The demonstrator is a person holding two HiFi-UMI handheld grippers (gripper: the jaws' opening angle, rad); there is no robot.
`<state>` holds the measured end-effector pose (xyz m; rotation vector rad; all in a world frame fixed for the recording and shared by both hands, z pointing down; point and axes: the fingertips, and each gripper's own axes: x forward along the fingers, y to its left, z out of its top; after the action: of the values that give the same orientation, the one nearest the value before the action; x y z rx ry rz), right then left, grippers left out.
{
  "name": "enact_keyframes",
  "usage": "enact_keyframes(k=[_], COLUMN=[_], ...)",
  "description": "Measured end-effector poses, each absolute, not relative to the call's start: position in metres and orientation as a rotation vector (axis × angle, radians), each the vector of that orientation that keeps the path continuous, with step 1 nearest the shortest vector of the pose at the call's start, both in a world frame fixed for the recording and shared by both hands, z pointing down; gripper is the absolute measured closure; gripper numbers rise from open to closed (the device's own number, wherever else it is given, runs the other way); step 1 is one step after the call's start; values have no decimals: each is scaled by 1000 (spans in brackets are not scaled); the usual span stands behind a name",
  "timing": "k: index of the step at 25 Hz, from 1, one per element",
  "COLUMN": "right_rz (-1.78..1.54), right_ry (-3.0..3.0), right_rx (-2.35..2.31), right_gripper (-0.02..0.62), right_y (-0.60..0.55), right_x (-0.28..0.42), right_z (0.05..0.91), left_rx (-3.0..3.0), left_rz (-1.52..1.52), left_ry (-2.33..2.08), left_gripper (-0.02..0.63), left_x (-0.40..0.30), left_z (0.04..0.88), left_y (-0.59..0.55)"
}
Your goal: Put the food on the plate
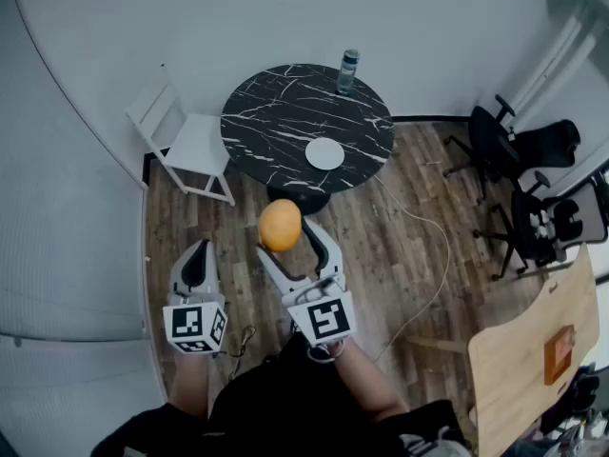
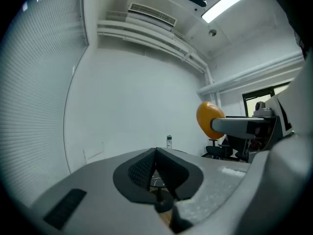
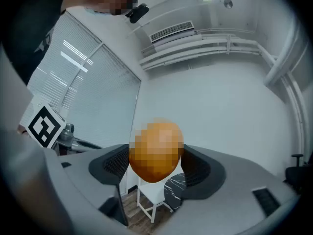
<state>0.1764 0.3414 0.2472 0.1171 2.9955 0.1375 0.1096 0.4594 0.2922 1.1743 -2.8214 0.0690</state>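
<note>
An orange, egg-shaped piece of food [image 1: 280,225] is pinched between the pads of my right gripper [image 1: 283,228], held in the air short of the round black marble table [image 1: 276,112]. The right gripper view shows the same food [image 3: 156,151] between the jaws, blurred by a mosaic patch. A small white plate [image 1: 324,153] lies near the table's front right edge. My left gripper [image 1: 197,258] hangs to the left, shut and empty. From the left gripper view the food [image 2: 208,119] shows at the right, clamped in the other gripper.
A bottle [image 1: 348,70] stands at the table's far edge. A white chair [image 1: 183,136] sits left of the table, black office chairs [image 1: 519,179] at the right. A wooden tabletop [image 1: 528,360] fills the lower right corner. A cable [image 1: 433,227] runs over the wooden floor.
</note>
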Motion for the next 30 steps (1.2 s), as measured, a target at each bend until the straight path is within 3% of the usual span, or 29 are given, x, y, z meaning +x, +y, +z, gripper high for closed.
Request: enact_keyframes(k=[20, 30], right_rz=[153, 160], right_ry=[3078, 3141], right_rx=[190, 123], right_gripper=[275, 275], right_y=[239, 220], right_x=[97, 6], right_z=[281, 302], left_rx=[1137, 1239], left_rz=[85, 51], left_ry=[-2712, -2637], left_gripper=[606, 606], left_x=[48, -52], left_z=[323, 341], left_y=[359, 328])
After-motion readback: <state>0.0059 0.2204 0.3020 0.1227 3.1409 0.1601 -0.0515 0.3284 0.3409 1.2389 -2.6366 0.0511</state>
